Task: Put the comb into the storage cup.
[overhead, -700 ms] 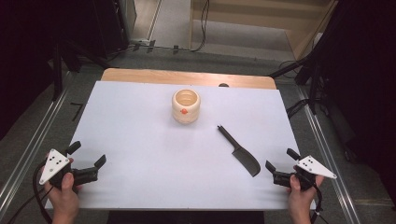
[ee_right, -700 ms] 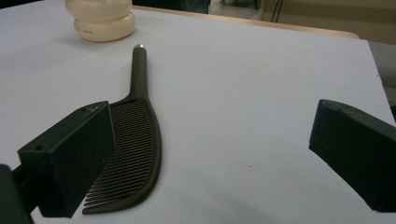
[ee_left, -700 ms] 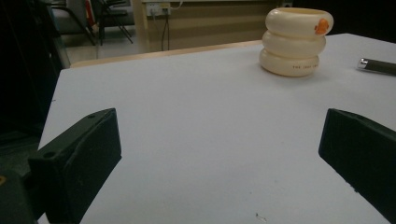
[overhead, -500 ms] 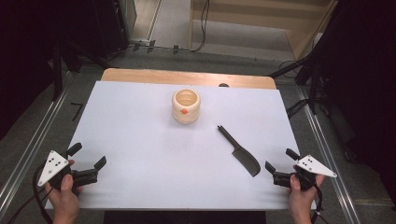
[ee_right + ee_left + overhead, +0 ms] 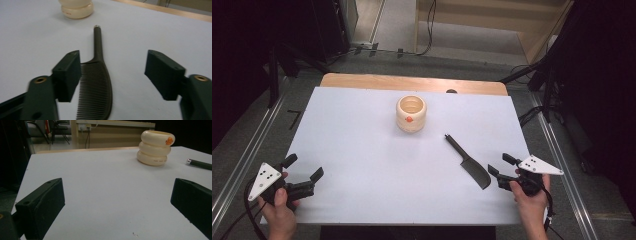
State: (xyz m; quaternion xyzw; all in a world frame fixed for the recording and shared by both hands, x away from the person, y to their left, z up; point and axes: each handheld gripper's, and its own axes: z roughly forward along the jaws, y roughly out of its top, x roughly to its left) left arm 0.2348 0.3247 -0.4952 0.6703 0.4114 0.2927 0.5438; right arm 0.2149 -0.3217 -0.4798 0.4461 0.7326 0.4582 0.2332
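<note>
One black comb (image 5: 468, 162) flat on the table, just beside the right hand-held gripper (image 5: 501, 165), jaws apart, empty.

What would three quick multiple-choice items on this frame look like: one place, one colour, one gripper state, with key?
1. Where does the comb lie?
A. Inside the holder
B. Flat on the white table top, just ahead of the right gripper
C. Under the left gripper

2. What colour is the ringed holder?
A. Cream with a small orange mark
B. Blue
C. Black

3. How does the right gripper stand?
A. Shut on the comb
B. Shut on the holder
C. Open, holding nothing

Key: 1 B, the right gripper view shows the comb lying flat on the table top between and ahead of its jaws. 2 A, the left gripper view shows cream rings and an orange spot near the rim. 3 C, both jaws stand apart from the comb's sides.
</note>
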